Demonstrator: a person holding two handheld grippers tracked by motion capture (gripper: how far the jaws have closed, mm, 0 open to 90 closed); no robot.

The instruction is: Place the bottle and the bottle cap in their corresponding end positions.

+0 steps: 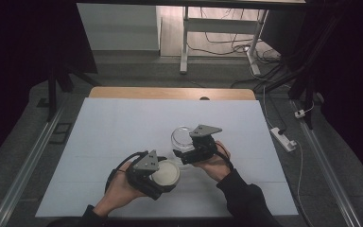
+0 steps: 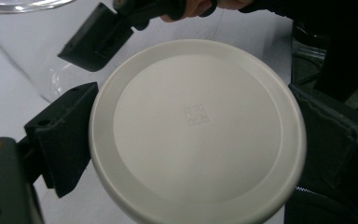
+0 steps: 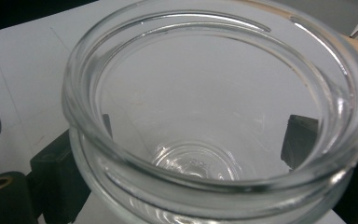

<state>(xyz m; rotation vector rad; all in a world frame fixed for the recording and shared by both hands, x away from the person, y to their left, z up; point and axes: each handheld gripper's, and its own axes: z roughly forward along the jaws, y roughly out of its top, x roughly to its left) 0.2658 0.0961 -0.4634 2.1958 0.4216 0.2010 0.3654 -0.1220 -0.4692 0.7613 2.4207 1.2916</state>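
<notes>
Lid's off, or not on yet, can't tell which; left gripper fingers clamp the white lid at 7 o'clock of the glass jar; right gripper fingers squeeze the jar, open and empty, mid-tabletop; the two sit just apart.

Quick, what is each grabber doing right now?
Left gripper: shut on the white lid, a jaw on each side of its rim.
Right gripper: shut on the glass jar, a jaw on each side below its rim.

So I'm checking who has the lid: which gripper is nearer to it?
Left. The left gripper clamps the lid between its jaws; the right gripper is beside it, holding the jar.
</notes>
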